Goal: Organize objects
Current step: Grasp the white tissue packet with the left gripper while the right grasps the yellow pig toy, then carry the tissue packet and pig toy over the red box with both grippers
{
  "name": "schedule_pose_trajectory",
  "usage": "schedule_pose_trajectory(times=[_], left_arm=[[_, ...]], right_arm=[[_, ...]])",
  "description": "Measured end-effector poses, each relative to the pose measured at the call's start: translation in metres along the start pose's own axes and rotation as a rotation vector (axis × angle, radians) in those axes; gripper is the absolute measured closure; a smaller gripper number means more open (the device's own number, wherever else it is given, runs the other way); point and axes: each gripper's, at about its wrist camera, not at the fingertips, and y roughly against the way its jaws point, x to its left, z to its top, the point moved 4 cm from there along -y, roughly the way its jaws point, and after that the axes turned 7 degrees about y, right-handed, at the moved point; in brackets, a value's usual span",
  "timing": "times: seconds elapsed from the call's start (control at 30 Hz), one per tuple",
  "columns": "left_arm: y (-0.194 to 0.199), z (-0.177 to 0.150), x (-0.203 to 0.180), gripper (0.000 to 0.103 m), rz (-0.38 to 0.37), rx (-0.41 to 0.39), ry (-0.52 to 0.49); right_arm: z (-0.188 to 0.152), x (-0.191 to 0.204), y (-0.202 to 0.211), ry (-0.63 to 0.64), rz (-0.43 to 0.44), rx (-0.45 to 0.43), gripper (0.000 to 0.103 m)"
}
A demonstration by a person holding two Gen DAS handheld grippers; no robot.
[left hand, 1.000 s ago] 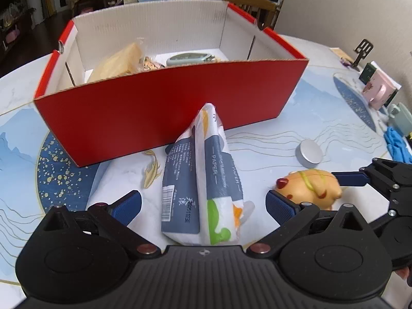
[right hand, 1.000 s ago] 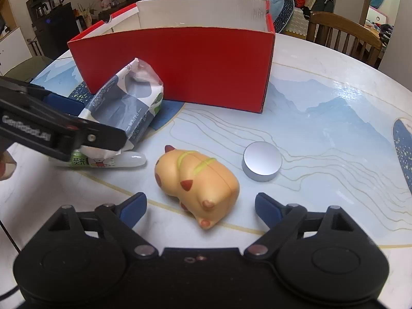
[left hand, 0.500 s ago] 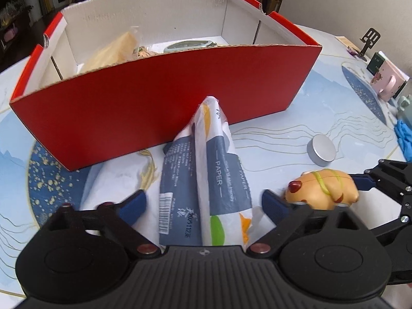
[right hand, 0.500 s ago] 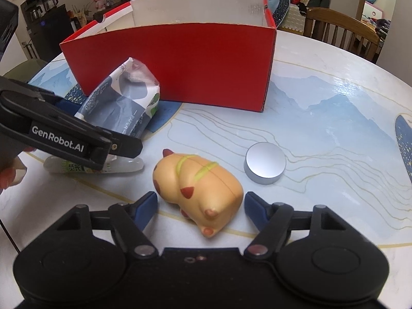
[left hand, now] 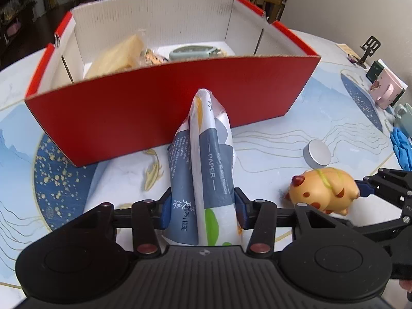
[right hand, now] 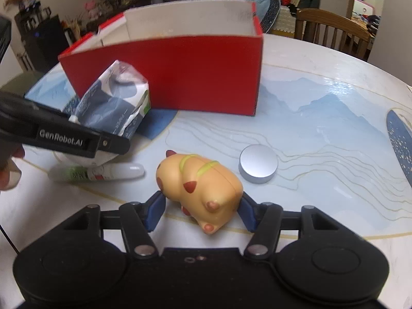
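My left gripper (left hand: pixel 202 209) is shut on a blue-and-white tissue paper pack (left hand: pixel 208 167), which points toward the red box (left hand: pixel 159 105). The pack also shows in the right wrist view (right hand: pixel 113 110), pinched by the left gripper. My right gripper (right hand: pixel 199 209) is shut on an orange squishy animal toy (right hand: pixel 199 182) that rests on the table; the toy also shows in the left wrist view (left hand: pixel 324 189). The red box (right hand: pixel 180 77) is open-topped and holds a tan packet (left hand: pixel 116 56) and a pale green object (left hand: pixel 193 51).
A silver round tin (right hand: pixel 258 163) lies right of the toy, also in the left wrist view (left hand: pixel 316 153). A white-and-green tube (right hand: pixel 100 172) lies under the left gripper. A pink mug (left hand: pixel 386 91) and blue gloves (left hand: pixel 403 149) sit at the far right. A wooden chair (right hand: pixel 332 31) stands behind the table.
Both grippers closed: the left on the tissue pack, the right on the orange toy. Both moved slightly forward over their objects.
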Motion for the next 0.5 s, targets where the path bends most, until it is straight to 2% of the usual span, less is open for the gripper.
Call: schedule_pose_trajectory(times=[0.5], left_arm=[[0.049,-0.003,-0.001,0.058,-0.033,-0.033,0.031]], right_arm=[[0.020,-0.008,0.045,-0.036,0.016,-0.064,0.044]])
